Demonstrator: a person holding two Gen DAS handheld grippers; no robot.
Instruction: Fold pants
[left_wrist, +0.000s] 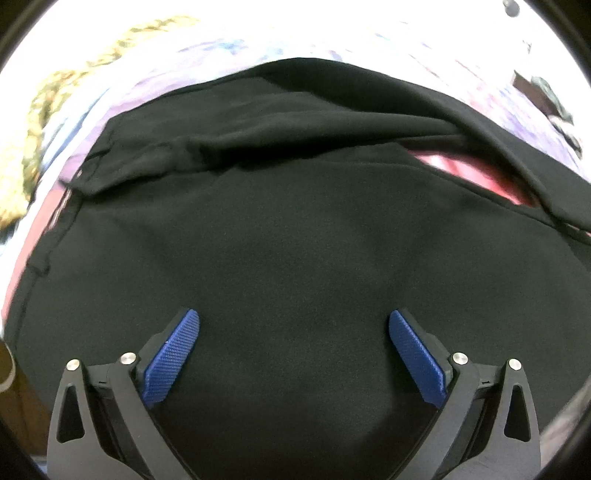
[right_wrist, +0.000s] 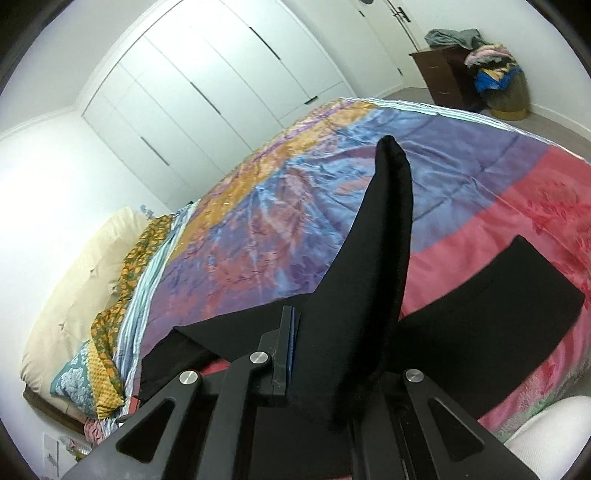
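Note:
Black pants (left_wrist: 295, 236) lie on a colourful bedspread and fill most of the left wrist view, with a fold of cloth across the far side. My left gripper (left_wrist: 294, 321) is open just above the pants, its blue pads (left_wrist: 171, 356) wide apart and empty. My right gripper (right_wrist: 314, 339) is shut on the black pants (right_wrist: 373, 251) and holds a peak of cloth lifted above the bed. Its right finger is hidden by the cloth. One pant leg (right_wrist: 491, 295) stretches flat to the right.
The bedspread (right_wrist: 280, 206) is purple, blue, orange and red. A cream pillow (right_wrist: 74, 280) and a patterned pillow (right_wrist: 122, 295) lie at the left. White wardrobe doors (right_wrist: 221, 74) stand behind. A brown dresser (right_wrist: 443, 77) with piled clothes stands far right.

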